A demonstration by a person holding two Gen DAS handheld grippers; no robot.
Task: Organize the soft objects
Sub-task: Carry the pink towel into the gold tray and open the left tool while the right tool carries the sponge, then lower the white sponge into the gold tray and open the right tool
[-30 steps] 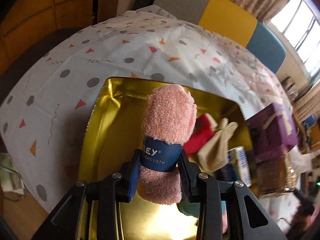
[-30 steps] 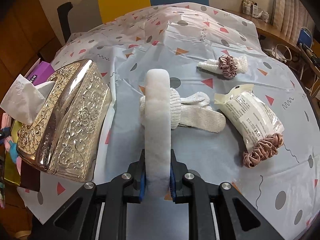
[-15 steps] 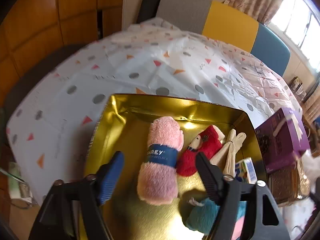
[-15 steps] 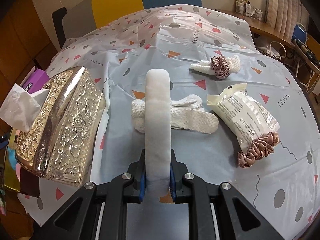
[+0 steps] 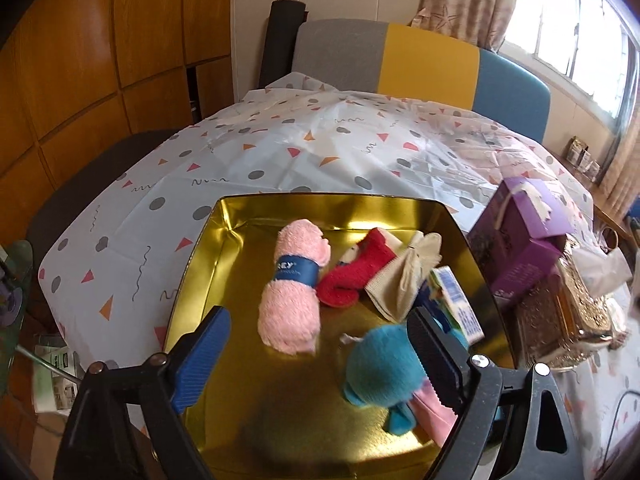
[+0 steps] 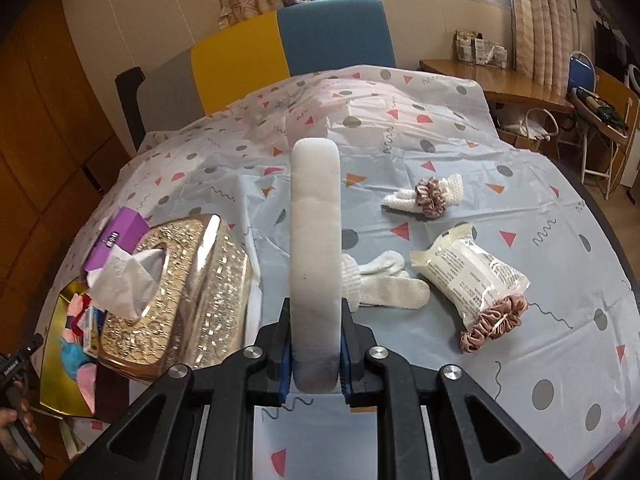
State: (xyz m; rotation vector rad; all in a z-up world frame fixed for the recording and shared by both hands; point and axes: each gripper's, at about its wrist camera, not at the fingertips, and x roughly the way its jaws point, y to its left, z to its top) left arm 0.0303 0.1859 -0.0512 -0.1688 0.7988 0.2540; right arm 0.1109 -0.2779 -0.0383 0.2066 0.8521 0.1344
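Note:
In the left wrist view my left gripper point(image 5: 316, 354) is open and empty above the gold tin point(image 5: 224, 236). The rolled pink washcloth point(image 5: 294, 288) with a blue band lies in the tin, beside a red sock point(image 5: 354, 276), a cream cloth point(image 5: 408, 276) and a teal soft toy point(image 5: 380, 368). In the right wrist view my right gripper point(image 6: 316, 356) is shut on a white sponge pad point(image 6: 315, 252), held upright above the table. White knit gloves point(image 6: 384, 284) lie just beyond it.
An ornate silver tissue box point(image 6: 188, 288) and a purple box point(image 6: 120, 232) stand left of the sponge; the tin point(image 6: 60, 360) shows beyond them. A wrapped pack with a pink scrunchie point(image 6: 492, 320) and a white knit piece with a scrunchie point(image 6: 428, 196) lie right. Chairs stand behind the table.
My left gripper opened and let go of the pink washcloth, which now lies in the tin, and it pulled back and up. My right gripper rose a little, still holding the sponge.

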